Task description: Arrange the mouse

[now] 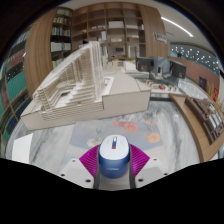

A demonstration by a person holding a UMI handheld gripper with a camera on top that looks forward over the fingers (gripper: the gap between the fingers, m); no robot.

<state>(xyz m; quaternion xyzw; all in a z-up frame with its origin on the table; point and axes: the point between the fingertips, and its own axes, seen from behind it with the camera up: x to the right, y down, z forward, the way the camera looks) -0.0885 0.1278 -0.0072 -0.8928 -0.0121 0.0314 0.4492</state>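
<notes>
Here the gripper clamps a white-and-blue mouse between its pink pads, above a marbled table beside a pale architectural model.

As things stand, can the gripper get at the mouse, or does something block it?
Probably yes: the mouse already sits between the gripper jaws, pink pads on both sides. Nothing lies between them. Whether both pads press on it cannot be told.

Hand-held gripper clamping a white-and-blue mouse between pink pads, pale marbled table beyond
</notes>
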